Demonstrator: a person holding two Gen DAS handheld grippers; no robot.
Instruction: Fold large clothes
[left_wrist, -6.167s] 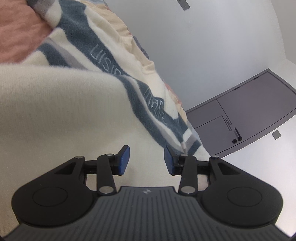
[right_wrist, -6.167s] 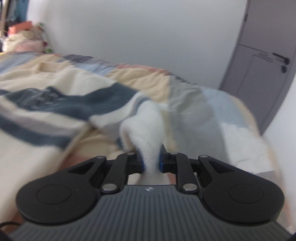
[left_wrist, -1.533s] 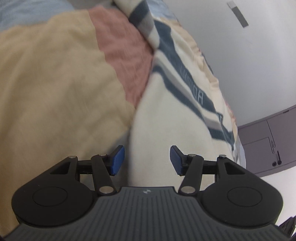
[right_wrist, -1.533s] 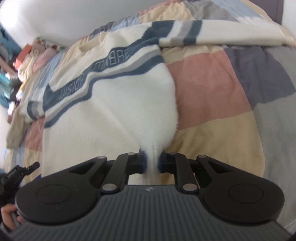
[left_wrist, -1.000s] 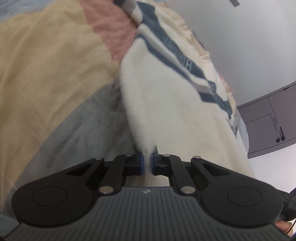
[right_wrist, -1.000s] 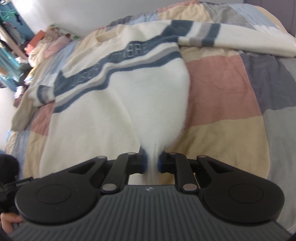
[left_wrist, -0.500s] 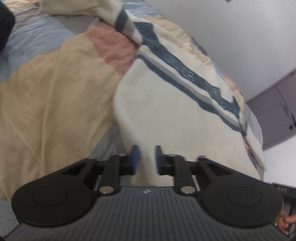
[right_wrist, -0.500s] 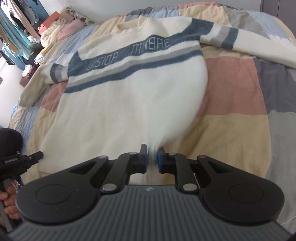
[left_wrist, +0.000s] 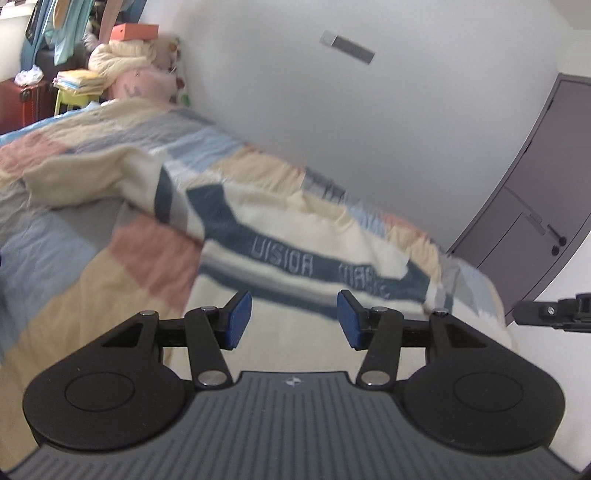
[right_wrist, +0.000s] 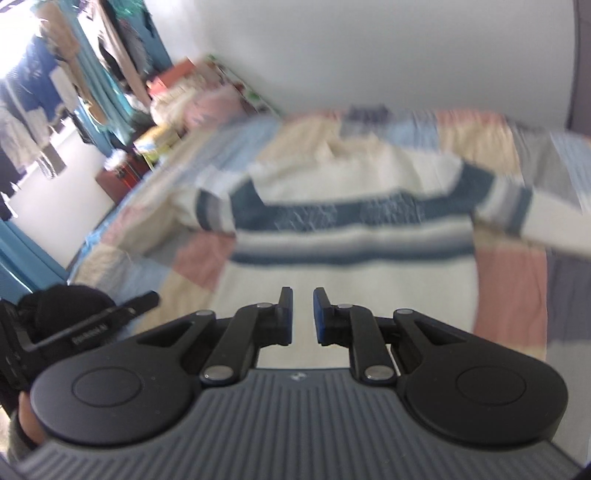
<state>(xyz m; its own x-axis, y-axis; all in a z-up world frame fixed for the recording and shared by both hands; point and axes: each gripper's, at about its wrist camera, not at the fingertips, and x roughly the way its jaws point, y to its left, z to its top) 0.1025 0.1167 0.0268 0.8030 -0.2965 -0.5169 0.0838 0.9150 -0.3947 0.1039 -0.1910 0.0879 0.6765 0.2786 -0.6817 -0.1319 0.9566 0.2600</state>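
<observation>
With the sweater (right_wrist: 351, 236) lying spread face up across the patchwork bed (right_wrist: 509, 291), both grippers hang above its hem end holding nothing at all. The left gripper (left_wrist: 294, 325) has its jaws wide apart, blue pads (left_wrist: 238, 325) framing the lettered navy stripe (left_wrist: 280, 254) on the chest. The right gripper (right_wrist: 303, 317) shows jaws nearly together, just a narrow gap and no cloth in it. So the garment looks laid out and ready, and the step in hand seems to be picking the first fold.

To do that well, I'd say each gripper should take a sleeve or a side edge where the knit lies single and flat, pinch close to the seam, and carry it across low so the thick fabric doesn't drag the body out of line. The left sleeve (left_wrist: 81, 177) trails off toward the pillows (left_wrist: 129, 70), while the right sleeve (right_wrist: 546, 221) runs out to the far side, so both need bringing in.

Pose now: both tools point forward along the bed from the hem side, tilted slightly downward, side by side. The left one's body, and the gloved hand (right_wrist: 62, 306) gripping it, shows in the right camera's lower left corner. The right view is smeared with blur.
</observation>
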